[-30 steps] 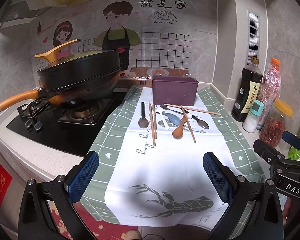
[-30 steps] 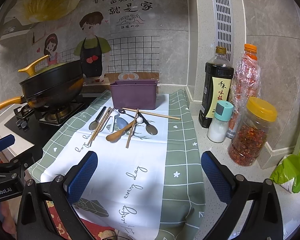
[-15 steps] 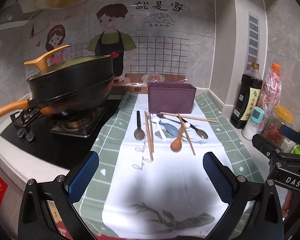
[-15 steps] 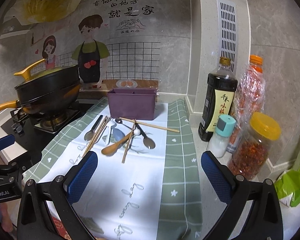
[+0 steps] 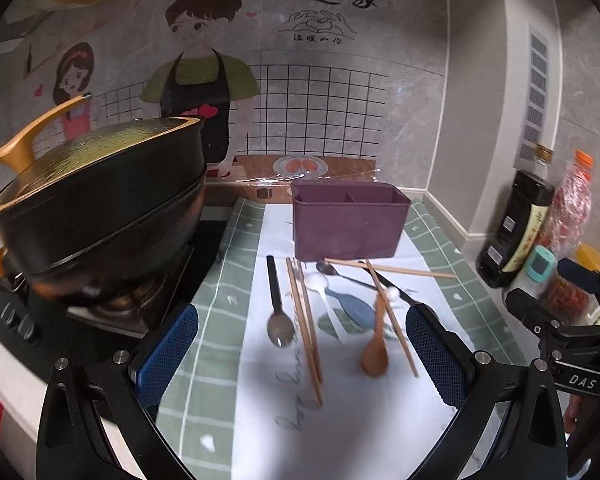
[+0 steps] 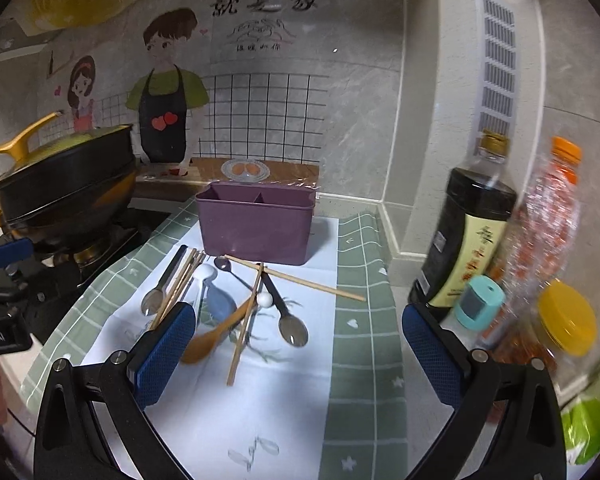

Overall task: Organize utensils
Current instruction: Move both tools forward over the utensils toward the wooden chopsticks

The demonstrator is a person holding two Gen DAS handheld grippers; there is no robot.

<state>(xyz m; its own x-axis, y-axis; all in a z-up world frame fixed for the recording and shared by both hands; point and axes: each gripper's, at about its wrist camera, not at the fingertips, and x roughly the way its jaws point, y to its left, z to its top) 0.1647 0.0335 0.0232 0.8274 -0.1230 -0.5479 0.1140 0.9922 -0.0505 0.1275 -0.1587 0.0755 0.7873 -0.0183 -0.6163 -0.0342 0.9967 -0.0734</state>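
Note:
A purple two-compartment utensil holder (image 5: 350, 224) (image 6: 256, 224) stands at the back of the mat. In front of it lie scattered utensils: a metal spoon with a black handle (image 5: 278, 304), a pair of wooden chopsticks (image 5: 305, 332), a wooden spoon (image 5: 376, 350) (image 6: 216, 332), a blue spoon (image 5: 352, 308), a white spoon (image 5: 320, 286) and a second metal spoon (image 6: 288, 320). My left gripper (image 5: 300, 356) hangs open just short of the pile, nothing between its blue pads. My right gripper (image 6: 298, 352) is open too, over the mat's right part.
A black lidded wok (image 5: 96, 208) with orange handles sits on the gas stove at the left. A soy sauce bottle (image 6: 468, 232), a small teal-capped shaker (image 6: 478, 302), a chilli jar (image 6: 556, 332) and a plastic bottle (image 6: 548, 216) crowd the right counter. The tiled wall stands behind the holder.
Both grippers have moved forward toward the utensils and the holder, which now look larger and closer. Both stay open and hold nothing. The utensils have not shifted.

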